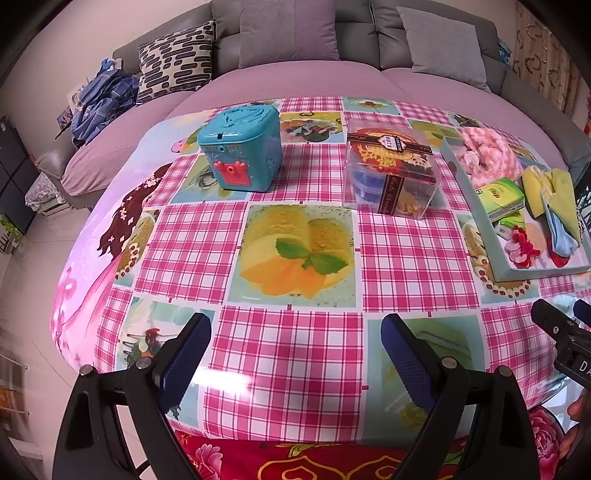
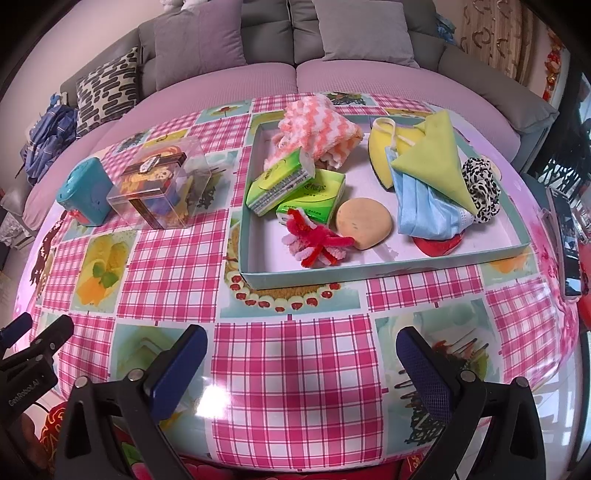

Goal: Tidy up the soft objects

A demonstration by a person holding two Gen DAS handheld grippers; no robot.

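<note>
A teal tray point(image 2: 384, 271) on the table holds soft things: a pink-and-white knitted cloth point(image 2: 317, 125), two green tissue packs point(image 2: 295, 190), a red and pink pipe-cleaner flower point(image 2: 317, 238), a tan sponge point(image 2: 364, 223), a blue face mask point(image 2: 421, 210), a yellow-green cloth point(image 2: 432, 155) and a leopard scrunchie point(image 2: 480, 188). In the left wrist view the tray point(image 1: 495, 243) lies at the far right. My right gripper point(image 2: 301, 363) is open above the table's near edge, in front of the tray. My left gripper point(image 1: 295, 352) is open over the checked cloth, empty.
A teal toy box point(image 1: 242, 147) and a clear plastic gift box point(image 1: 391, 170) stand on the table's left half. A phone point(image 2: 565, 240) lies at the right edge. A grey sofa with cushions point(image 1: 288, 33) runs behind the table.
</note>
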